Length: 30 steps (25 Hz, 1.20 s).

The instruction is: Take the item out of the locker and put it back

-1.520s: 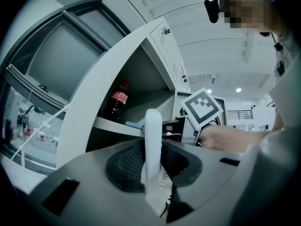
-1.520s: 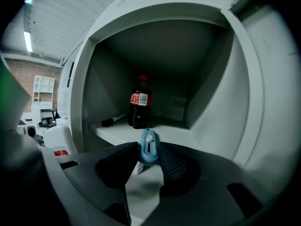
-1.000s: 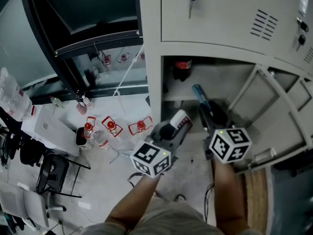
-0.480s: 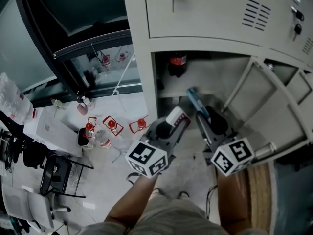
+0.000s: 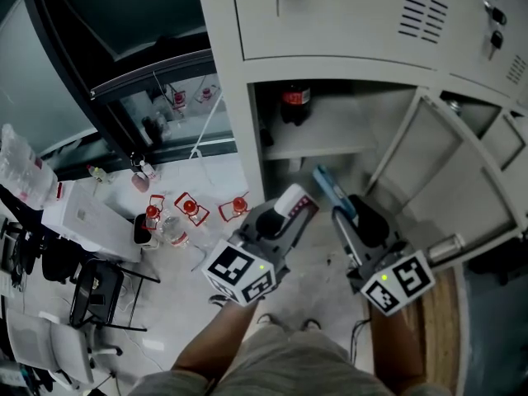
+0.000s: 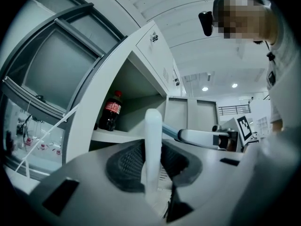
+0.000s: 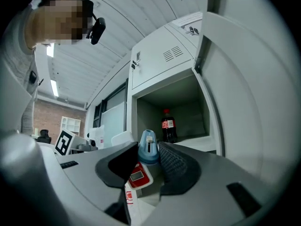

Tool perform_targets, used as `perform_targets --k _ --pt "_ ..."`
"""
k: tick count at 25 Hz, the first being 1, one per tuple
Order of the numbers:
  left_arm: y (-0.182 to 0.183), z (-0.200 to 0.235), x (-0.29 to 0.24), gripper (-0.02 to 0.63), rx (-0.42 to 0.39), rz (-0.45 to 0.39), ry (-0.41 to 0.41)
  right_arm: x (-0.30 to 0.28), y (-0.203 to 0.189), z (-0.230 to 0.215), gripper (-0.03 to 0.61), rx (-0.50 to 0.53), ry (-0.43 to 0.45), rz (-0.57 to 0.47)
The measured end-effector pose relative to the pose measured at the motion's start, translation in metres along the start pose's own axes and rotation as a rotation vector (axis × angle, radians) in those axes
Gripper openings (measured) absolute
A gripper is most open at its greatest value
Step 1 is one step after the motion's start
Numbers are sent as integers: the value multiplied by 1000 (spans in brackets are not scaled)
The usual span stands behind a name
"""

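The locker's [image 5: 247, 106] lower compartment stands open, and a dark cola bottle [image 5: 295, 101] [image 6: 111, 111] [image 7: 168, 125] stands upright on its shelf. My left gripper [image 5: 285, 217] [image 6: 153, 157] is shut on a flat white item with a red end [image 5: 292, 202] [image 6: 153, 140], held level in front of the opening. To its right my right gripper [image 5: 351, 213] [image 7: 149, 161] is shut on a blue stick-shaped item [image 5: 330, 188] [image 7: 148, 147] that points toward the compartment. Both grippers are outside the locker, short of the shelf.
The compartment's grey door [image 5: 450, 167] hangs open on the right, close beside the right gripper. Closed locker doors with keys [image 5: 346, 15] sit above. On the floor at left lie several red-capped bottles [image 5: 190, 209], a white box [image 5: 82, 217] and a black chair [image 5: 91, 295].
Both grippers have drawn back from the locker opening, the right one further than the left. Each still holds its item. The bottle has stayed on the shelf.
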<state>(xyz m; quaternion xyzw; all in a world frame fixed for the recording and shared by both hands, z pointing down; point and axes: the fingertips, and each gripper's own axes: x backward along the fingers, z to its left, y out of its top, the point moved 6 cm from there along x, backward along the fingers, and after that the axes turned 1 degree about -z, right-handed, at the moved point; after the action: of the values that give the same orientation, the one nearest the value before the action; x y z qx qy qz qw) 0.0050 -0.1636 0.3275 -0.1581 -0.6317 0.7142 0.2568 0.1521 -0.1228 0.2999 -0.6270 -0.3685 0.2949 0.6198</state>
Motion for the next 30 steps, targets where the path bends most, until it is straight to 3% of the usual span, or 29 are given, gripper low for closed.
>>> perform_targets --k 30 --pt "-6 -55 30 91 -17 35 -75 56 -9 34 132 65 58 -9"
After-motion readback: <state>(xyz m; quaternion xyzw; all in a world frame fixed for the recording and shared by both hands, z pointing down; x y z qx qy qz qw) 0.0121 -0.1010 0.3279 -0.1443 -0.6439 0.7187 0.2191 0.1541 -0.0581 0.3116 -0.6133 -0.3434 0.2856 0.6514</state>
